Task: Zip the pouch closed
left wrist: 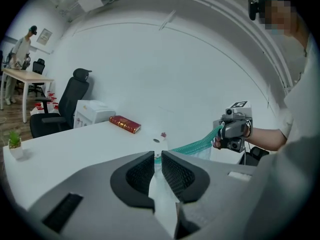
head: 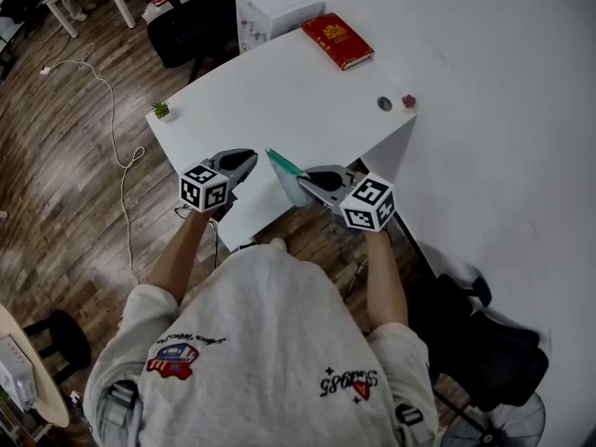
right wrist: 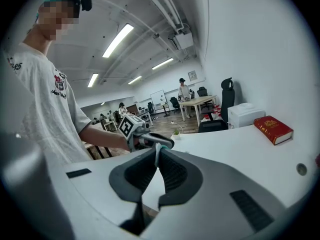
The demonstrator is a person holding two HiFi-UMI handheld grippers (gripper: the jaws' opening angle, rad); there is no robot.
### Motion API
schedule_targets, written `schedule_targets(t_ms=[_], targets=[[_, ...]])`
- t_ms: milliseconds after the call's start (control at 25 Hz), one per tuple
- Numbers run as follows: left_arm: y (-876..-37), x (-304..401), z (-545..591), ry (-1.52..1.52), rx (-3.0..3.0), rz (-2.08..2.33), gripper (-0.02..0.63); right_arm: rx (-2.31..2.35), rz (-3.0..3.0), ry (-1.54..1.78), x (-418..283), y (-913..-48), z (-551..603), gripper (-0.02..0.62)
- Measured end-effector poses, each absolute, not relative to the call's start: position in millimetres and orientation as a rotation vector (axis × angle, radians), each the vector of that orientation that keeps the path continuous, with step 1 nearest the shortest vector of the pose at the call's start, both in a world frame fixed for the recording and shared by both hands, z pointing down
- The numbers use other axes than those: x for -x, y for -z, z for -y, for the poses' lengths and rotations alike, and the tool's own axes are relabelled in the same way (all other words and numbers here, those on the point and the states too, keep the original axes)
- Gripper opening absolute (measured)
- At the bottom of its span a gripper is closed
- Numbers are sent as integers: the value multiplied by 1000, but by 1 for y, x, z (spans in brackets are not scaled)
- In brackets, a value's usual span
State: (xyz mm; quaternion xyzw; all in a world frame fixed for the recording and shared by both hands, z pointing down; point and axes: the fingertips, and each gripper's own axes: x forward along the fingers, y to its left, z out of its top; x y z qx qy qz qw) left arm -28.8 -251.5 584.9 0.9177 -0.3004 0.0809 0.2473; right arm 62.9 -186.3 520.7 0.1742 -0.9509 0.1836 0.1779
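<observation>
Head view looks steeply down on the white table (head: 279, 91); both gripper views skim it closely, facing each other.

White table (head: 279, 91) carries a red book (head: 337, 41) and small potted plant (head: 161, 110).

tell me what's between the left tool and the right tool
The pouch, its teal zipper edge running from left tool to right tool; the left gripper view shows it.

Pale translucent pouch (head: 291, 187), teal zipper (head: 280, 164) along upper edge, stretched aloft over white table's (head: 279, 101) near edge
</observation>
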Motion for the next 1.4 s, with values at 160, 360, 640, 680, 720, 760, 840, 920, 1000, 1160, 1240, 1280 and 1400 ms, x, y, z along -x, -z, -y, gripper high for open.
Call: schedule_targets(t_ms=[160,360,640,680,720,760,840,920,1000,1160,1240,1280,1400], targets=[[-583,48,258,-203,-2492,906,48,-544,2696,-502,-57,-519,199,18],[-581,83,270,-212,-2450,1097,48,-639,2702,-431,-52,-516,215,17],[-567,124,281,-253,-2419,1285,35,-838,2713,-272,-50,-496,243,18],[-563,128,282,-251,-2423,1306,34,-868,2716,-254,-50,-493,247,18],[-558,132,283,-245,-2429,1325,32,-896,2718,-238,-51,-489,251,18],[-552,135,284,-236,-2436,1343,29,-921,2720,-224,-52,-486,255,18],[-539,137,286,-212,-2456,1378,26,-971,2724,-198,-55,-479,262,17],[-525,137,288,-197,-2488,1411,23,-1031,2729,-175,-59,-471,270,17],[-512,137,291,-190,-2522,1439,20,-1088,2735,-156,-62,-463,278,17],[-489,135,297,-161,-2570,1466,18,-1165,2750,-131,-67,-449,287,17],[-481,133,299,-141,-2579,1466,18,-1190,2753,-107,-68,-443,290,17],[-478,132,300,-134,-2583,1465,18,-1199,2754,-94,-68,-440,291,17],[-472,128,301,-126,-2593,1461,17,-1218,2755,-66,-70,-433,293,17]])
